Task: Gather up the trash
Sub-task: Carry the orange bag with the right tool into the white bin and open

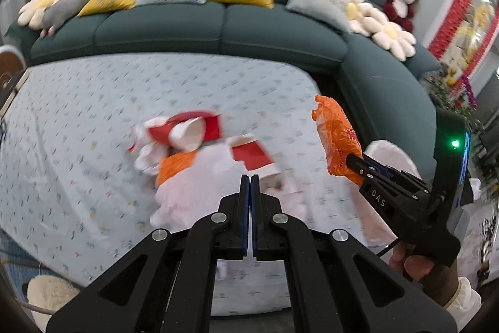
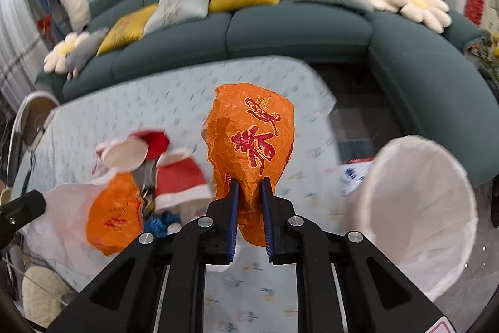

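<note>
My right gripper [image 2: 250, 186] is shut on an orange plastic bag [image 2: 252, 145] with red characters and holds it above the table; it also shows in the left wrist view [image 1: 338, 136]. A trash pile lies mid-table: red and white paper cups [image 1: 193, 131], a second orange bag [image 1: 176, 166] and a white plastic bag [image 1: 202, 192]. My left gripper [image 1: 250, 181] is shut and empty just above the pile's near side. A bin with a white liner [image 2: 418, 208] stands at the table's right.
The table has a light patterned cloth [image 1: 78, 130]. A dark green corner sofa [image 1: 218, 30] with cushions and plush toys wraps the far and right sides. A fluffy white thing [image 1: 46, 298] sits at the lower left.
</note>
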{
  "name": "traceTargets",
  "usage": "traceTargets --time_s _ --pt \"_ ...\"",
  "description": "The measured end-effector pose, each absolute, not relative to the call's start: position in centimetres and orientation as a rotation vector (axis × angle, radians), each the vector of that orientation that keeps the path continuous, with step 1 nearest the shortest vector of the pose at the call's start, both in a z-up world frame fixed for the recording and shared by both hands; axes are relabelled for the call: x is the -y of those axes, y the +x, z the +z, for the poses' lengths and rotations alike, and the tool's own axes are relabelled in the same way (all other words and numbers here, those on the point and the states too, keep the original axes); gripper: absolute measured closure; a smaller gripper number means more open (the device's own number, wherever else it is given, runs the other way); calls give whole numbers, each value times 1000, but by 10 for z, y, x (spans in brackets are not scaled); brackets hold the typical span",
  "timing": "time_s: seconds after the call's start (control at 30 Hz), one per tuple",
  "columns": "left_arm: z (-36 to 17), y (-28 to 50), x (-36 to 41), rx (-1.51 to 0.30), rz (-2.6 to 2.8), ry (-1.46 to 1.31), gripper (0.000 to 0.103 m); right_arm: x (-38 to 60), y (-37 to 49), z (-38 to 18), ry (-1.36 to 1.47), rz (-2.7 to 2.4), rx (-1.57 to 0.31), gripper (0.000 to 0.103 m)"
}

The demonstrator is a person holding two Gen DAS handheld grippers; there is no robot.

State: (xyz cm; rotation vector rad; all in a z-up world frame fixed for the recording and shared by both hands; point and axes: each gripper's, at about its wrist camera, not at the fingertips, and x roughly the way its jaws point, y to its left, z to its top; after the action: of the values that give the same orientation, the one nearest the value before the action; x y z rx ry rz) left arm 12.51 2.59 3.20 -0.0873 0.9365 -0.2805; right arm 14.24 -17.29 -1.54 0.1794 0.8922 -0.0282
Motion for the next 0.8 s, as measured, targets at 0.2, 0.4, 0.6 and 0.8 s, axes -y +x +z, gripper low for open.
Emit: traceTargets --time_s 0.2,0.4,0.6,0.8 --pt "56 115 25 -887 -388 -48 102 230 111 3 215 -126 -843 90" --pt "69 103 84 -860 -505 4 102 291 77 -4 266 -246 -840 90" --pt "73 99 134 -862 -594 30 102 331 54 -19 300 -329 -848 90" --pt "74 102 176 -870 -650 49 102 358 41 -34 344 -361 -860 90"
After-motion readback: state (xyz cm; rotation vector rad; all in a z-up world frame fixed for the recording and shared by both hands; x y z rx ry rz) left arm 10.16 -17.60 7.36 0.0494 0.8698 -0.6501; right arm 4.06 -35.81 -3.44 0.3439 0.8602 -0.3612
